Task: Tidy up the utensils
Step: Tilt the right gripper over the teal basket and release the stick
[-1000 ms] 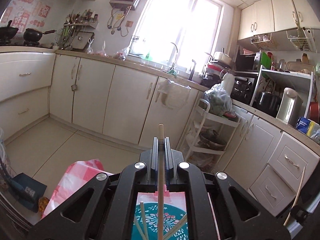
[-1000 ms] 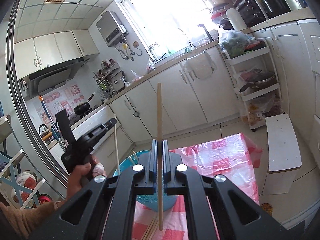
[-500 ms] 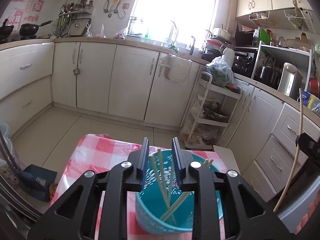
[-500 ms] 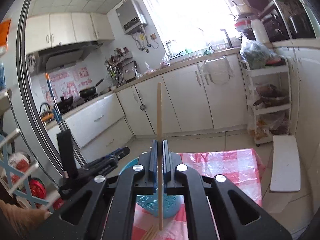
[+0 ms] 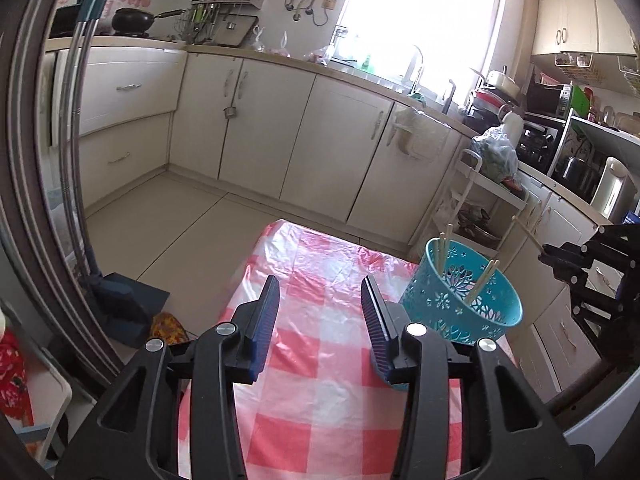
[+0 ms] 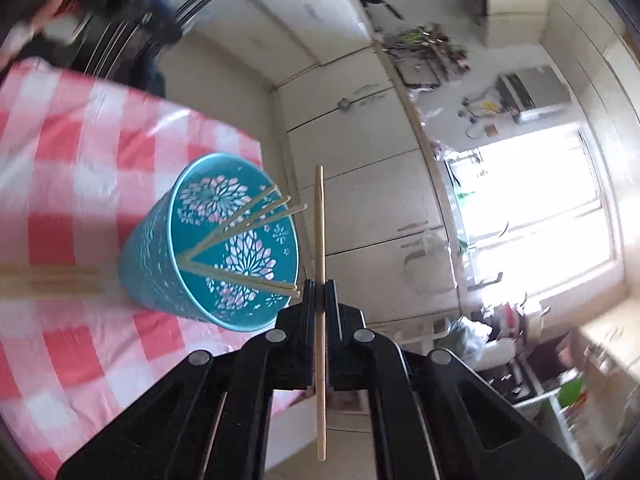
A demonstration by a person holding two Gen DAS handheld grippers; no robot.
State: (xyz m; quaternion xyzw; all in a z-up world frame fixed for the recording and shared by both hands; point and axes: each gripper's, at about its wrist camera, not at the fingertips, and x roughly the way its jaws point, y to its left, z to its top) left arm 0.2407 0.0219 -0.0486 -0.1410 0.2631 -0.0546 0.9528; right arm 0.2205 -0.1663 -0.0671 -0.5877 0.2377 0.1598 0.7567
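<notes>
Holder: a teal cut-out cup [image 5: 464, 304] stands on the pink-checked tablecloth [image 5: 320, 384], at about 2 o'clock from the left gripper [image 5: 320, 300].
Contents: wooden chopsticks [image 6: 244, 220] lean inside it, tips past the rim; the right wrist view shows about five fanned from one spot at the bottom.
Left gripper: its jaws have just been opening and stand apart, with only cloth showing between them.
Right gripper [image 6: 319, 292]: clenched on a single chopstick [image 6: 319, 216] that crosses the pads lengthwise, sticking out both ways; it hangs just beside the cup's rim at 3 o'clock.
Loose sticks: more chopsticks [image 6: 48, 280] lie flat on the cloth at 9 o'clock of the cup, blurred.
Only in left wrist view: the right gripper from outside at 3 o'clock, its stick angled over the cup; a dustpan [image 5: 128, 304] on the floor at 9 o'clock.
Only in right wrist view: the cup's inside, the loose sticks, a blurred hand [image 6: 16, 36] at 11 o'clock.
</notes>
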